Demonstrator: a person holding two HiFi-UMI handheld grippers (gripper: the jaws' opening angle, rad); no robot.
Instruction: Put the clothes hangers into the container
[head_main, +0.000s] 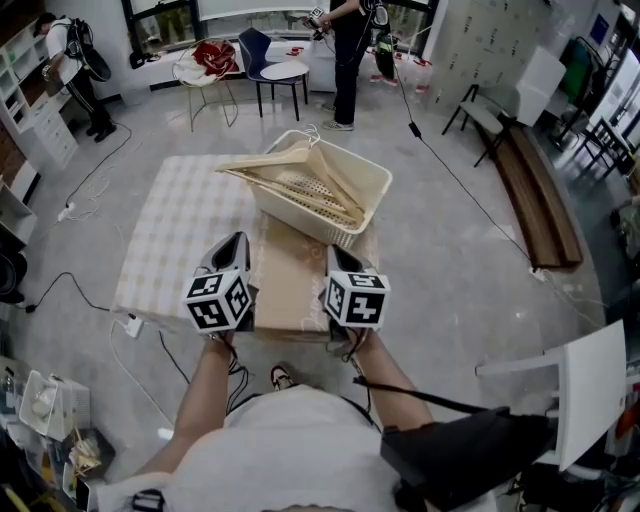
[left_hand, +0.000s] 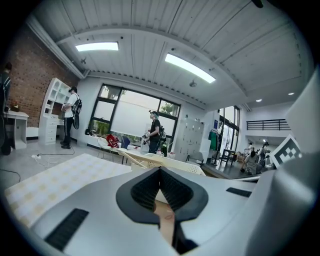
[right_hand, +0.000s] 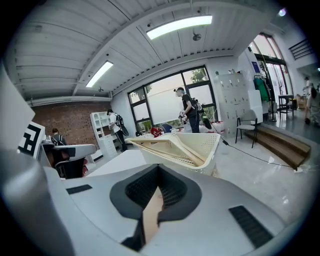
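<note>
Person's left forearm (head_main: 200, 395) and right forearm (head_main: 385, 375) sat at the bottom of head view, one gripper per hand, both over the near edge of a table (head_main: 170, 230) covered in checked cloth

Left gripper (head_main: 233, 242): jaws clenched together, nothing between them. Left gripper view agreed (left_hand: 160, 172): ribbed pads met tip to tip, empty

Right gripper (head_main: 336, 252): same, jaws pressed together with nothing gripped, confirmed in right gripper view (right_hand: 159, 171)

Both hung over a brown cardboard sheet (head_main: 288, 280) that lay on the cloth. Left gripper was at its left edge and right gripper at its right edge, the two apart from each other

Task items: wooden clothes hangers (head_main: 290, 165) lay piled inside the container (head_main: 372, 182), a white perforated basket at the table's far right, just beyond the cardboard. One hanger arm poked out over the container's left rim. Neither gripper touched hangers or container

Background, left to right: person by white shelving (head_main: 70, 60), chair with a red bundle (head_main: 208, 58), standing person in dark clothes (head_main: 350, 60), long wooden bench (head_main: 540, 190), white chair (head_main: 590, 390) at lower right
</note>
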